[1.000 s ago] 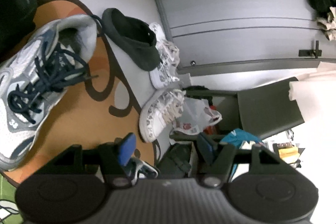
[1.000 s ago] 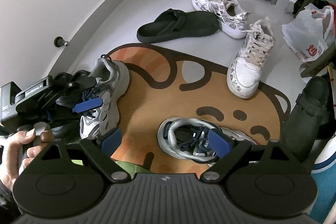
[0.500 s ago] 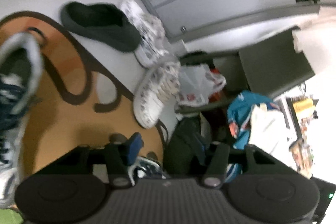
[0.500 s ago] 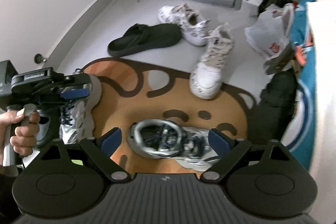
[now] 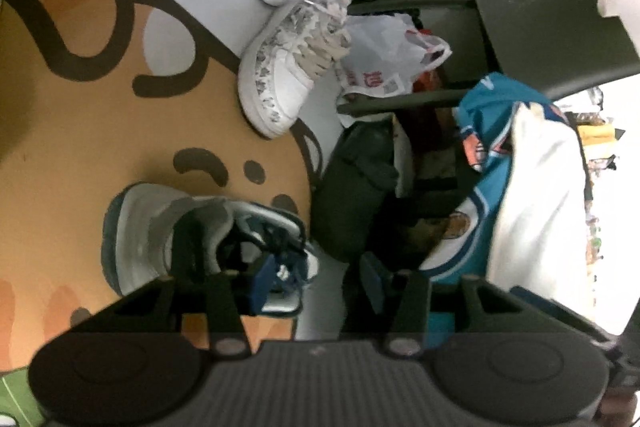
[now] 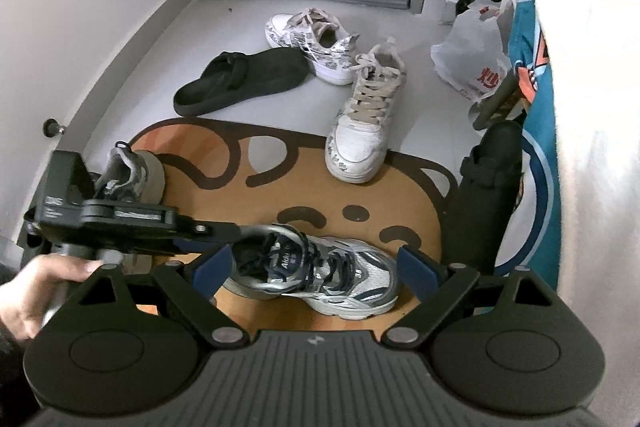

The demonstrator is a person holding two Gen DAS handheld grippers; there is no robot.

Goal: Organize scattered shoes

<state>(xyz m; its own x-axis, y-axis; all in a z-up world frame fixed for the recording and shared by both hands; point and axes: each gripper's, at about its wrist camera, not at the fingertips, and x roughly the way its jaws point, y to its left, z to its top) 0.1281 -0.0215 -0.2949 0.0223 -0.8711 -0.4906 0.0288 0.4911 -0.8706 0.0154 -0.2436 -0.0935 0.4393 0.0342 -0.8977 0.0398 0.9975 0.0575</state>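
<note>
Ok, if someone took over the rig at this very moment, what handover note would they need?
Left gripper: partly open, tips at the opening of the grey sneaker; no grip visible.
Right gripper: wide open above the same sneaker, holding nothing.
Shoes: that sneaker lies on the mat, its mate at the mat's left edge. One white sneaker has its toe on the mat, the other white sneaker is beside the black slipper, and a second black shoe is at the right.
Done: nothing paired.
Left: pair and line up all the shoes.
</note>
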